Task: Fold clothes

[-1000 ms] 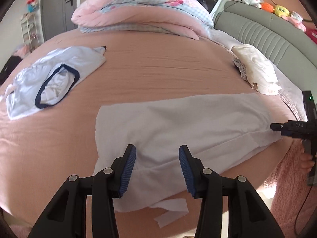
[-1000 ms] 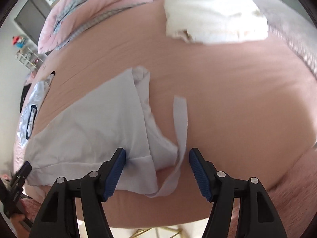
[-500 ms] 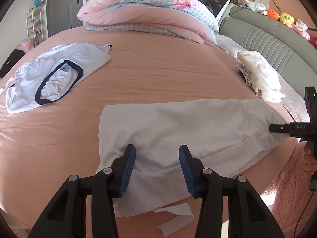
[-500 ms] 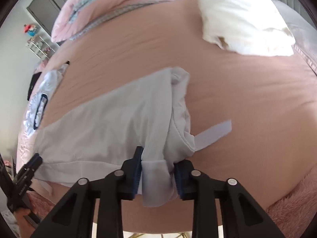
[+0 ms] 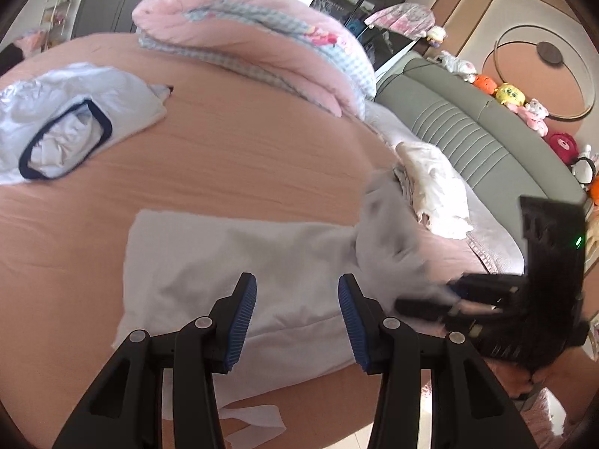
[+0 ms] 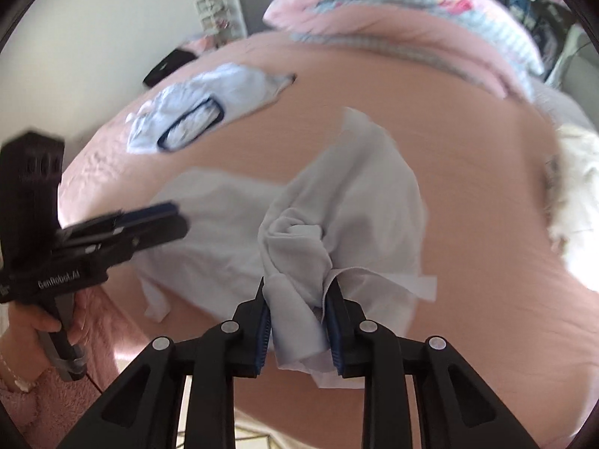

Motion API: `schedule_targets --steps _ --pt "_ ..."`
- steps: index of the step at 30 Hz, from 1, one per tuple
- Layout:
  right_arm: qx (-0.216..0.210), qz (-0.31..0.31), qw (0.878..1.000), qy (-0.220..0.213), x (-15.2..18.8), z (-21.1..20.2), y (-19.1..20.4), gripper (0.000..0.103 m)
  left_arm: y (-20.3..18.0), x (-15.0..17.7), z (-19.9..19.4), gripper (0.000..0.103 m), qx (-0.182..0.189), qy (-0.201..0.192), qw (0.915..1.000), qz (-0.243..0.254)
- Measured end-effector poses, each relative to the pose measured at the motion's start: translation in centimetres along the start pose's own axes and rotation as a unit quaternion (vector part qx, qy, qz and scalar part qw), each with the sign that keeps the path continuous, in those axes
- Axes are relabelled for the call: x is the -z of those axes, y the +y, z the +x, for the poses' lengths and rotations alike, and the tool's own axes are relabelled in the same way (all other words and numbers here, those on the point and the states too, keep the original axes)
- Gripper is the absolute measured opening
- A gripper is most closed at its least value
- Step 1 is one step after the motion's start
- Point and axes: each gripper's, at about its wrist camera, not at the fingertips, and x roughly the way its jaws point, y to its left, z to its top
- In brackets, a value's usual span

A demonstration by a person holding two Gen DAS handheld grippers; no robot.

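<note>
The right gripper (image 6: 297,323) is clamped on a bunched end of the pale grey garment (image 6: 348,202), its blue pads pressed against the cloth from both sides, and that end hangs lifted off the bed (image 6: 468,172) while a loose strip of the fabric trails to the right. The rest of the garment lies spread flat on the bed's salmon-pink sheet, near the front edge (a narrow tie dangles over that edge). The left gripper (image 5: 297,318) hovers with its jaws wide apart above the garment's near hem, holding nothing; from the right wrist view it appears side-on at the left, gripped by a hand (image 6: 41,327) in a fuzzy pink sleeve (image 6: 33,400).

Further out, toward the bed's far left corner, a white shirt with a dark-trimmed neckline (image 5: 63,131) lies rumpled and well apart from the grey garment. At the bed's far edge a pink quilt with checked lining (image 5: 254,48) is rolled in a heap. Toward the right side a crumpled cream garment (image 5: 434,187) rests on a pale pillow just beside the grey-green padded headboard (image 5: 483,142), along whose top sits a row of plush toys (image 5: 509,93).
</note>
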Motion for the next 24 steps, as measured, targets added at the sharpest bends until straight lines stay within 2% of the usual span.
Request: schedule_targets --steps 1,3,5,7,8,10,11,13,16,20,24 --pt "-0.012 0.005 1.0 0.02 0.6 0.5 0.1 0.03 0.4 0.0 0.5 0.042 0.016 0.01 0.9997 -0.014" --pt "-0.033 0.032 0.999 0.023 1.0 0.5 -0.2 0.031 1.1 0.1 1.5 0.044 0.048 0.031 0.9975 -0.041" --pt "-0.068 0.068 0.995 -0.013 1.9 -1.8 -1.3 0.04 1.9 0.3 2.6 0.049 0.102 0.053 0.9904 -0.077" --pt "-0.1 0.122 0.986 -0.06 2.5 -4.2 -3.0 0.062 1.7 0.4 3.1 0.052 0.126 0.055 0.9869 -0.085" --pt "-0.11 0.148 0.979 -0.085 2.8 -5.4 -3.9 0.065 1.4 0.3 3.3 0.057 0.132 0.057 0.9862 -0.081" --pt "-0.111 0.177 0.97 -0.122 3.6 -7.3 -5.2 0.065 0.8 0.2 3.9 0.06 0.131 0.065 0.9864 -0.074" --pt "-0.103 0.19 0.967 -0.136 3.9 -8.0 -5.9 0.065 0.5 0.2 4.2 0.061 0.126 0.069 0.9871 -0.07" --pt "-0.04 0.207 0.968 -0.134 4.1 -8.3 -7.1 0.065 -0.3 0.2 4.9 0.061 0.106 0.079 0.9894 -0.059" --pt "0.055 0.225 0.969 -0.079 4.9 -6.2 -8.8 0.065 -1.4 0.4 5.5 0.061 0.097 0.083 0.991 -0.042" --pt "0.065 0.235 0.97 -0.024 6.7 -3.5 -8.9 0.065 -1.9 1.0 5.5 0.061 0.1 0.062 0.9925 -0.035" --pt "0.071 0.208 0.975 -0.011 6.8 -2.5 -7.8 0.065 -2.7 0.3 4.4 0.061 0.093 0.039 0.9948 -0.01"
